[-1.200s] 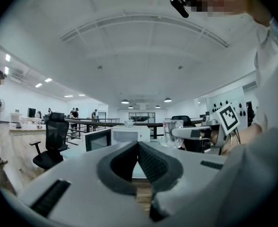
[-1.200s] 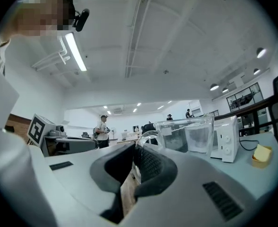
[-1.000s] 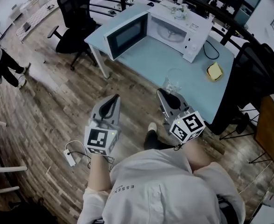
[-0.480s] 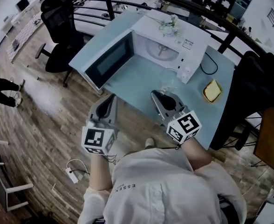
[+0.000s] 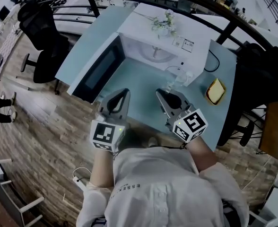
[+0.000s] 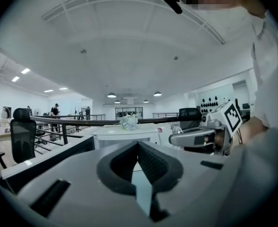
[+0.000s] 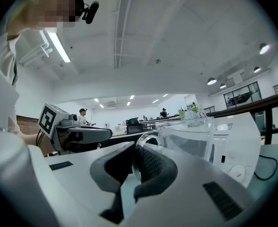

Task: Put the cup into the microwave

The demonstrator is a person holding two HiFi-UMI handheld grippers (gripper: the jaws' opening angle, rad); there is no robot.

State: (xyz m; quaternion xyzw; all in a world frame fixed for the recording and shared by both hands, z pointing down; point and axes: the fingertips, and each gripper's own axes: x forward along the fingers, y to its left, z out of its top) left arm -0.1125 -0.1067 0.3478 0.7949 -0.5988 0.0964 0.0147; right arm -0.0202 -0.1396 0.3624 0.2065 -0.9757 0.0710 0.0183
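Observation:
The white microwave (image 5: 172, 44) stands on the pale blue table (image 5: 143, 86) with its door (image 5: 97, 71) swung wide open to the left and the glass turntable showing inside. A clear glass cup (image 5: 176, 81) hangs in front of the opening, over the table. My right gripper (image 5: 170, 94) is shut on the cup's handle (image 7: 143, 143), and the cup (image 7: 187, 135) fills the right gripper view ahead of the jaws. To its left my left gripper (image 5: 118, 98) is shut with nothing in it, near the door. In the left gripper view the microwave (image 6: 125, 135) lies straight ahead.
A small bunch of flowers (image 5: 163, 21) lies on top of the microwave. A yellow sponge (image 5: 215, 90) and a black cable (image 5: 213, 60) sit on the table's right part. A black office chair (image 5: 39, 30) stands at the left, a dark railing (image 5: 200, 6) behind the table.
Both grippers have moved forward from over the floor to over the table, the right one carrying the cup. The microwave and its open door now sit much closer.

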